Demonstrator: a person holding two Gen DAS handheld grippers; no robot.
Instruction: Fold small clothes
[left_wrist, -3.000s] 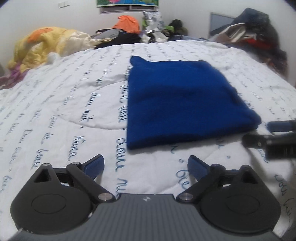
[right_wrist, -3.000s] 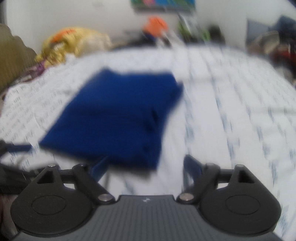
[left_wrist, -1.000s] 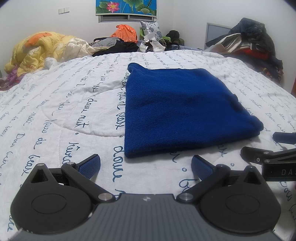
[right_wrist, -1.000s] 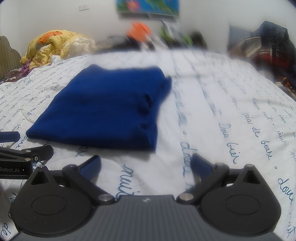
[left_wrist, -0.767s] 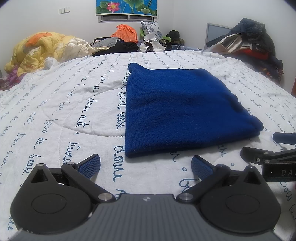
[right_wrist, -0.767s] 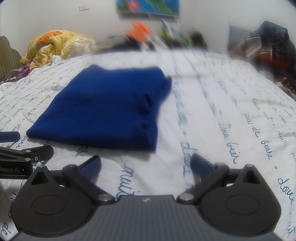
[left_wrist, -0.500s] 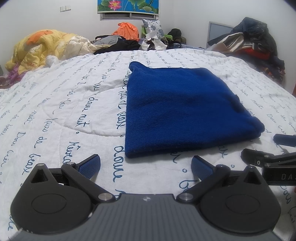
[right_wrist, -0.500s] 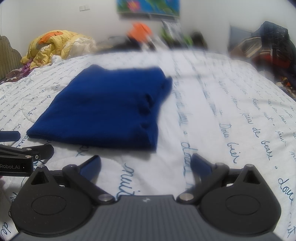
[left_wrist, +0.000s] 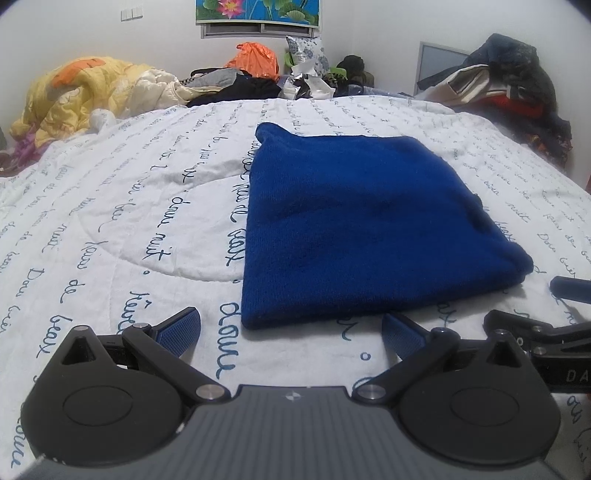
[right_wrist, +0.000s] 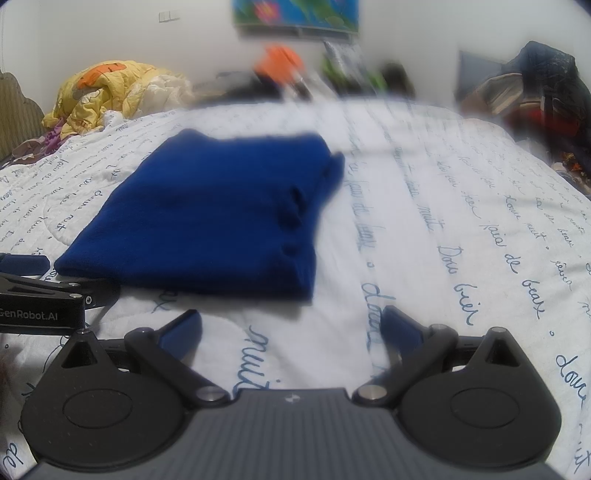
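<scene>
A blue knit garment (left_wrist: 362, 221) lies folded into a flat rectangle on the white quilt with blue script (left_wrist: 129, 206); it also shows in the right wrist view (right_wrist: 218, 214). My left gripper (left_wrist: 291, 328) is open and empty, just short of the garment's near edge. My right gripper (right_wrist: 291, 328) is open and empty, just short of the garment's near right corner. The right gripper's fingers (left_wrist: 517, 325) show at the right edge of the left wrist view; the left gripper's fingers (right_wrist: 55, 288) show at the left edge of the right wrist view.
A yellow duvet (left_wrist: 85, 96) is bunched at the far left. Mixed clothes and an orange bag (left_wrist: 255, 62) lie along the far edge. A heap of dark clothes (left_wrist: 517, 85) stands at the far right. Bare quilt (right_wrist: 461, 229) stretches right of the garment.
Both grippers stay open and nearly still behind the folded garment. The left wrist view has dropped slightly, and the right gripper's fingers sit a little lower in it.
</scene>
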